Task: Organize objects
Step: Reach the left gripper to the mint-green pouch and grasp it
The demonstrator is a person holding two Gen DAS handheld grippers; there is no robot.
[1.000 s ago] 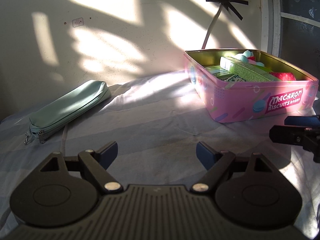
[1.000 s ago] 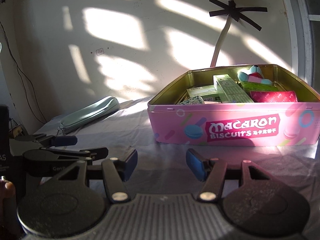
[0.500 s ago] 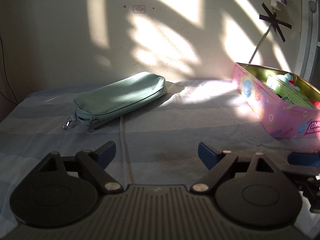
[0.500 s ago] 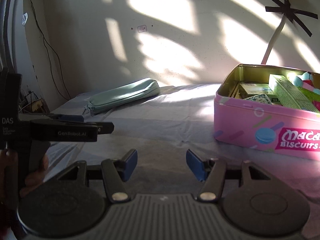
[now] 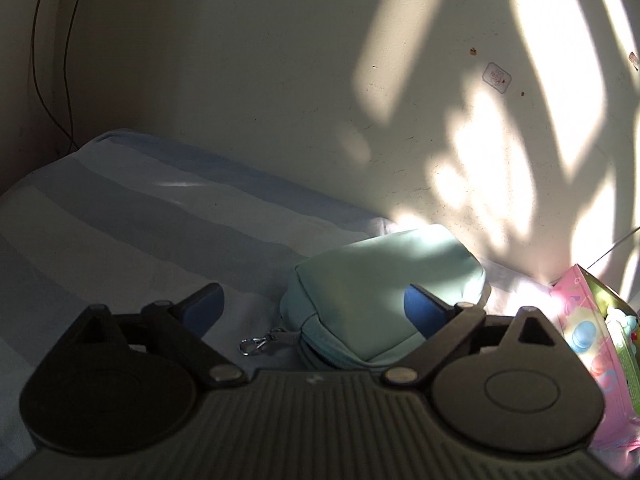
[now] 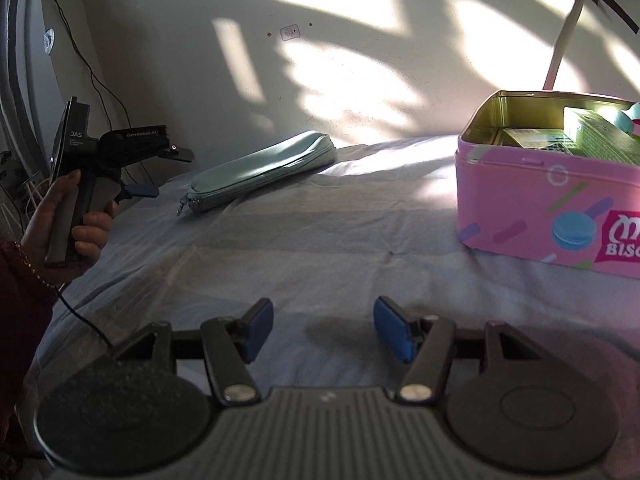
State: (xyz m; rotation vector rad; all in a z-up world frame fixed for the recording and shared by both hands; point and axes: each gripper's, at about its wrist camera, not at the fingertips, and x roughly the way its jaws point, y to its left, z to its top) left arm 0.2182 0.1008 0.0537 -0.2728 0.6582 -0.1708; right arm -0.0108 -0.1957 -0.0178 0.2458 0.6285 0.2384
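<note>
Left gripper (image 5: 314,306) spread wide, jaws just been opening, pads pressing on nothing; zipper end of mint-green pencil pouch (image 5: 384,300) sits low between the blue fingertips (image 5: 418,308), apart from both. Metal clasp (image 5: 256,345) of the zipper pull lies on the striped blue sheet (image 5: 120,220) just left of the pouch end. Seen from the right wrist, same left gripper (image 6: 160,168) hovers above the sheet's far left corner, short of the pouch (image 6: 260,168), gripped by a hand (image 6: 76,216) in a dark red sleeve (image 6: 16,304) with a thin bracelet. Right gripper (image 6: 323,330) partly spread, empty, bare sheet between the pads, low over the near part of the bed. Pouch lies flat near the wall, long side running diagonally, zipper end nearest the left gripper. Pink biscuit tin (image 6: 536,196), lid off, stands at right, well apart from the pouch, packed with green boxes (image 6: 596,136) and a pale blue toy (image 6: 632,114). Sun patches on cream wall (image 6: 360,40).
</note>
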